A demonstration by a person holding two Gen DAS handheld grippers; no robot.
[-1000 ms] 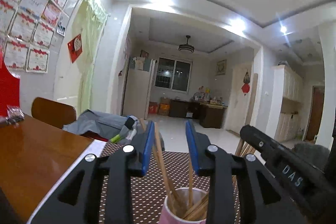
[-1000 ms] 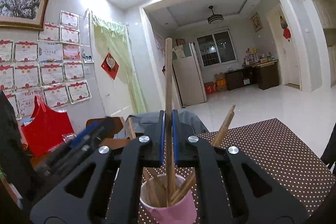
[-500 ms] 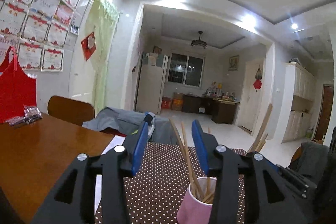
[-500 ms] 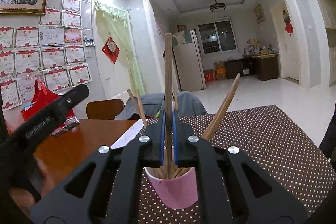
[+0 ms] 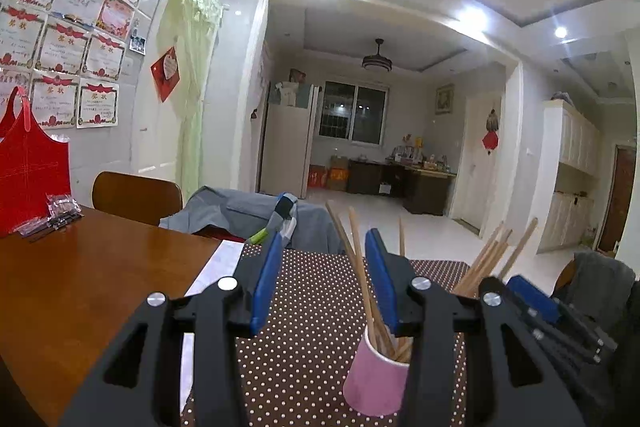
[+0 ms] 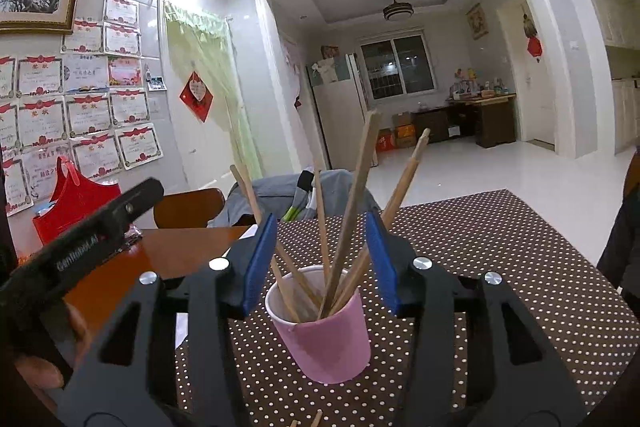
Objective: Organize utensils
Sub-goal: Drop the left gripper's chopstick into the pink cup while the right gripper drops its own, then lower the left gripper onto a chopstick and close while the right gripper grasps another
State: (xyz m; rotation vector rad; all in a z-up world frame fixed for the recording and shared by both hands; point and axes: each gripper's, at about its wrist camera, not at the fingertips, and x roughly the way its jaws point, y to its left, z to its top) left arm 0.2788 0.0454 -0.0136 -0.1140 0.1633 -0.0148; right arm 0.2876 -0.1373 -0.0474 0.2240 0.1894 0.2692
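The right gripper is gaping, released, over the cup of chopsticks; the left gripper is gaping beside it.

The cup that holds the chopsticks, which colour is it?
Pink; the cup shows best in the right wrist view.

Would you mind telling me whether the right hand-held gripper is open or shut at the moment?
Open. The right hand-held gripper has its blue pads spread wide on either side of the pink cup, clamping none of the chopsticks.
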